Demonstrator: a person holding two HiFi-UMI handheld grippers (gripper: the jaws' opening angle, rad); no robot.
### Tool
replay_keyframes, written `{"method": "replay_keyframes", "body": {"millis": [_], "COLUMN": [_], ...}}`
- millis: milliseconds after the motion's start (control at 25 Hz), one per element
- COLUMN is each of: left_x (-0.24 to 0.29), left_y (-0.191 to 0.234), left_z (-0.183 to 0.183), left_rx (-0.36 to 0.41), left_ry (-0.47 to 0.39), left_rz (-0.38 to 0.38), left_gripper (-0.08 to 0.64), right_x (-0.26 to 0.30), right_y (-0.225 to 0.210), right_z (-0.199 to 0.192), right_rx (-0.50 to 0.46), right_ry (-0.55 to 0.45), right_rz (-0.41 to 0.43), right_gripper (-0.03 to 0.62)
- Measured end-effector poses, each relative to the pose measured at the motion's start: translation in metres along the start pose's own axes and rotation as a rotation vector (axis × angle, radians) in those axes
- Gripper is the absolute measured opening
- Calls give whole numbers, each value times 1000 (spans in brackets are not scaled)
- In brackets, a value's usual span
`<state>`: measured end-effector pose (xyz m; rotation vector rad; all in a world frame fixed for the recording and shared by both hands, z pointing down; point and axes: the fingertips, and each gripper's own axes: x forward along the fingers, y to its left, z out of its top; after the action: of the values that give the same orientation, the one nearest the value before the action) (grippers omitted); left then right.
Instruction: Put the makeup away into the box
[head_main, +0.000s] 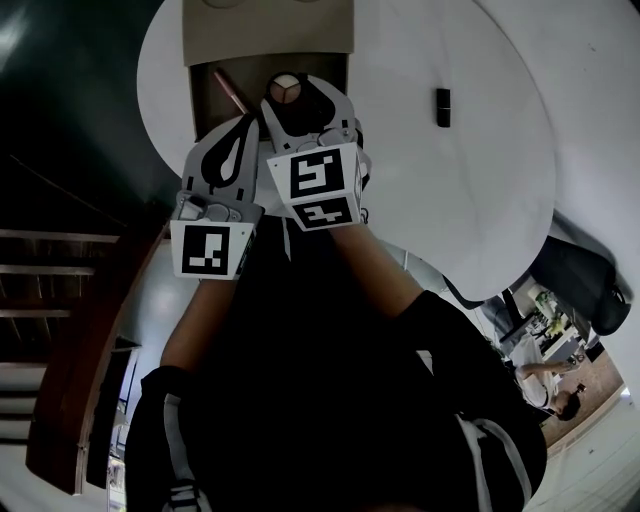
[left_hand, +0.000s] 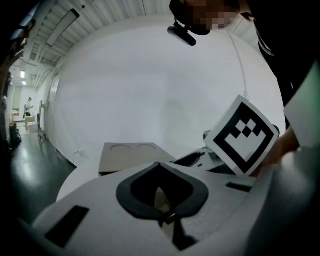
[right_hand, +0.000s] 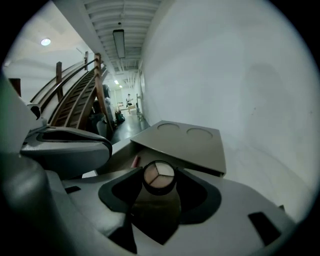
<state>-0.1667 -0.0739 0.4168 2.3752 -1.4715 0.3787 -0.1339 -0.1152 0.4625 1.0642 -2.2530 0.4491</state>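
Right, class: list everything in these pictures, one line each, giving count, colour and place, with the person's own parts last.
table: one, white, under everything.
box: one, grey-brown, lid open, table's far side.
stick: one, pink, inside the box.
compact: one, black-rimmed, beige powders, in the right gripper's jaws.
small item: one, black, on the table, right of the box.
left gripper: one, white, jaws together, empty.
right gripper: one, white, gripping the compact.

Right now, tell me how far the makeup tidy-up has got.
Done: a pink stick lies in the open box. In hand: the right tongs grip a round eyeshadow compact at the box, not yet released. Remaining: drop it in, then collect the small dark item lying alone on the white table. The left tongs are shut and empty.
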Motion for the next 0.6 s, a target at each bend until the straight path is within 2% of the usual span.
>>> {"method": "replay_keyframes", "body": {"millis": [240,360,520,600], "left_x": [-7,-12,-16,-17], "left_y": [12,16,18,17], "left_z": [1,-5,-5,-7], "left_rx": [-38,-31,-39,-41], "left_ry": [-36,-8,-16,-10], "left_rz": [23,34,40,43], "left_gripper": [3,3,3,3], "right_x": [13,19,24,24], "right_y": [11,14,18,20], "right_z": [-10,-16,-22,-21], "right_rx": [-39,-68,-92,-78], "right_ry": [90,145,200,198], "right_rz": [15,24,30,40], "right_gripper": [231,232,233,263]}}
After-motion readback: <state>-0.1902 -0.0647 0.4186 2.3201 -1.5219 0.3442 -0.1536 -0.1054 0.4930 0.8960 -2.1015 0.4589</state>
